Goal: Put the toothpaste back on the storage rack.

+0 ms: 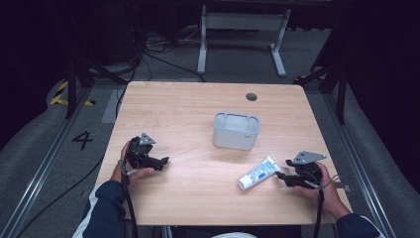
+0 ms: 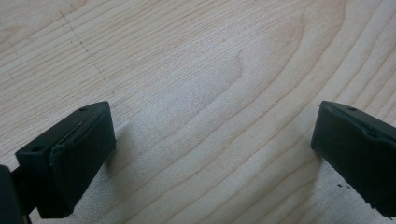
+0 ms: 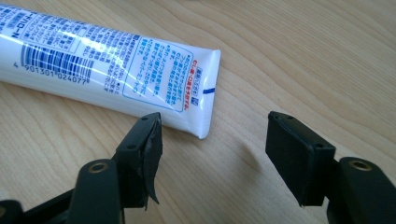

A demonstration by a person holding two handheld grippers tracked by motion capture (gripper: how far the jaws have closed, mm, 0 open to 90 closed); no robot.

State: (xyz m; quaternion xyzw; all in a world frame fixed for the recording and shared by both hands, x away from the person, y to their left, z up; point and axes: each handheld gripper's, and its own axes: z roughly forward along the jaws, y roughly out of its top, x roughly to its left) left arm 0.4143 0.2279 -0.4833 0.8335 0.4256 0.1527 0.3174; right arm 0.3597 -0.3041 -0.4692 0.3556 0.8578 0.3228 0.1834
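Observation:
A white tube [image 1: 258,173] with blue print lies flat on the wooden table [image 1: 198,109], cap end toward the front. In the right gripper view the tube's [image 3: 107,70] crimped end lies just ahead of the left jaw. My right gripper [image 1: 280,176] is open, a short way right of the tube's flat end, nothing between its jaws [image 3: 212,149]. My left gripper [image 1: 164,160] rests low at the table's left side, open over bare wood [image 2: 210,154].
A grey open box [image 1: 236,130] stands upright near the table's middle, behind the tube. A dark round hole [image 1: 251,96] marks the far edge. Beyond the table are a white frame stand [image 1: 242,29] and cables on the floor.

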